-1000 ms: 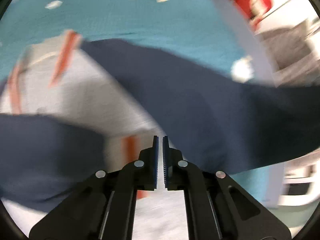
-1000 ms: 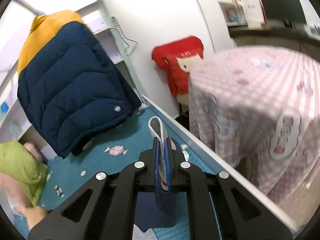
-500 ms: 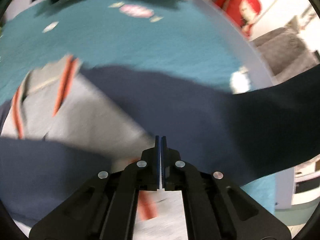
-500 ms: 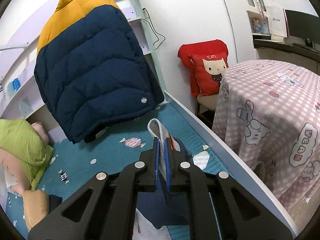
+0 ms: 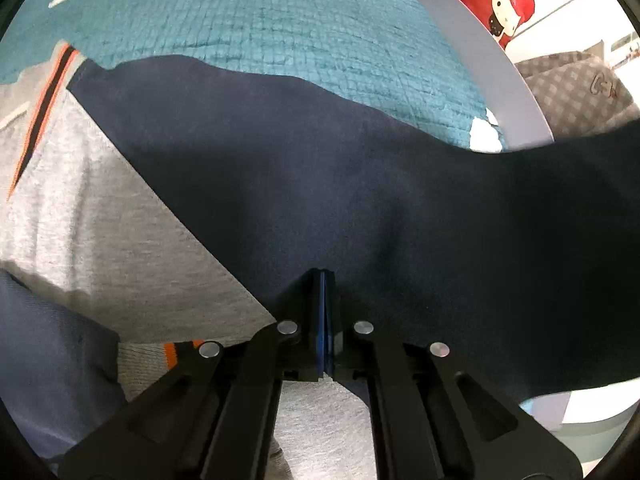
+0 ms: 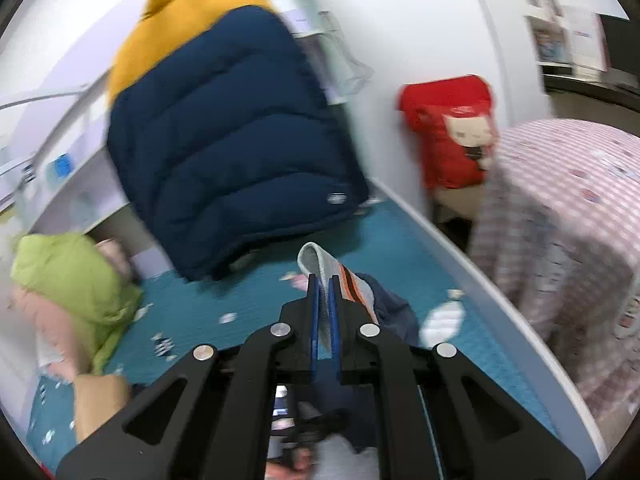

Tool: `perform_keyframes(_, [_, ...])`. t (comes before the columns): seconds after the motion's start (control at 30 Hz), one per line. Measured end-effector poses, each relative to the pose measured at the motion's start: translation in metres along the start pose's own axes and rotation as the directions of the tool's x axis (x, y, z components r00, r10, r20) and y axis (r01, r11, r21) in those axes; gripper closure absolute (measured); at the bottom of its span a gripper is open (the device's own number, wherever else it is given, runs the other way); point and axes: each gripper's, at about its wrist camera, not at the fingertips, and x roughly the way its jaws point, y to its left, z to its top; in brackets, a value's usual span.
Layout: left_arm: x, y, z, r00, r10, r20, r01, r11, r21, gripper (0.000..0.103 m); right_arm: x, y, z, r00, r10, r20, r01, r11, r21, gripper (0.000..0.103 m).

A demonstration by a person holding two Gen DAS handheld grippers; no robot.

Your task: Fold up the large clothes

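Note:
A grey and navy garment with orange stripes lies on the teal bedspread [image 5: 280,32]. Its grey body [image 5: 100,208] is at the left in the left wrist view, and a navy sleeve [image 5: 360,184] stretches up and away to the right. My left gripper [image 5: 324,276] is shut, its tips low over the seam between navy and grey; no cloth shows between the pads. In the right wrist view my right gripper [image 6: 325,280] is shut on the grey ribbed cuff [image 6: 314,256] with its orange stripe, held above the bed. Navy cloth [image 6: 392,312] hangs beneath it.
A navy and yellow puffer jacket [image 6: 224,128] hangs over the far end of the bed. A green bundle [image 6: 72,276] lies at the left. Past the white bed rail [image 5: 492,60] stand a red cat cushion [image 6: 452,128] and a table with a pink checked cloth [image 6: 568,200].
My left gripper's small gap has shut and it has sunk closer to the garment. My right gripper has swung leftward across the bed, still holding the cuff, stretching the sleeve.

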Motion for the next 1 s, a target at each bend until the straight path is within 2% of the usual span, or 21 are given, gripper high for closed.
perform_keyframes(0.17, [0.005,-0.012,0.002,0.998,0.056,-0.015,-0.056,0.998,-0.003,0.100,0.013,0.063,-0.003,0.995,0.093,-0.047,-0.096,0.993,-0.063,0.098])
perform_keyframes(0.33, [0.003,-0.016,0.008,0.995,0.089,-0.044,-0.090,0.996,-0.010,0.101,0.037,0.114,-0.017,0.978,0.149,-0.146,-0.162,0.983,-0.083,0.098])
perform_keyframes(0.4, [-0.013,-0.012,0.002,0.992,0.111,-0.056,-0.112,0.994,-0.006,0.100,0.040,0.135,-0.027,0.977,0.136,-0.163,-0.158,0.979,-0.129,0.098])
perform_keyframes(0.47, [-0.039,0.002,-0.014,0.985,0.165,-0.053,-0.164,0.986,0.011,0.100,0.044,0.148,-0.034,0.976,0.131,-0.175,-0.159,0.975,-0.153,0.098])
perform_keyframes(0.53, [-0.061,0.020,-0.027,0.989,0.146,-0.039,-0.146,0.989,0.003,0.100,0.052,0.157,-0.043,0.969,0.136,-0.205,-0.170,0.973,-0.158,0.098])
perform_keyframes(0.6, [-0.084,0.045,-0.041,0.971,0.238,-0.032,-0.239,0.971,-0.006,0.100,0.061,0.166,-0.053,0.970,0.105,-0.217,-0.145,0.973,-0.178,0.099])
perform_keyframes(0.7, [-0.121,0.084,-0.058,0.962,0.272,0.007,-0.272,0.962,-0.036,0.100,0.076,0.173,-0.069,0.958,0.112,-0.265,-0.159,0.973,-0.167,0.103])
perform_keyframes(0.8, [-0.154,0.118,-0.071,0.934,0.350,0.071,-0.346,0.936,-0.067,0.100,0.091,0.189,-0.086,0.953,0.095,-0.288,-0.157,0.967,-0.200,0.103])
perform_keyframes(0.93, [-0.189,0.166,-0.083,0.899,0.426,0.103,-0.413,0.902,-0.126,0.100,0.112,0.212,-0.110,0.921,0.135,-0.367,-0.221,0.954,-0.204,0.103])
perform_keyframes(1.0, [-0.199,0.178,-0.082,0.893,0.438,0.103,-0.421,0.894,-0.153,0.100,0.114,0.219,-0.119,0.922,0.130,-0.366,-0.224,0.948,-0.226,0.099])
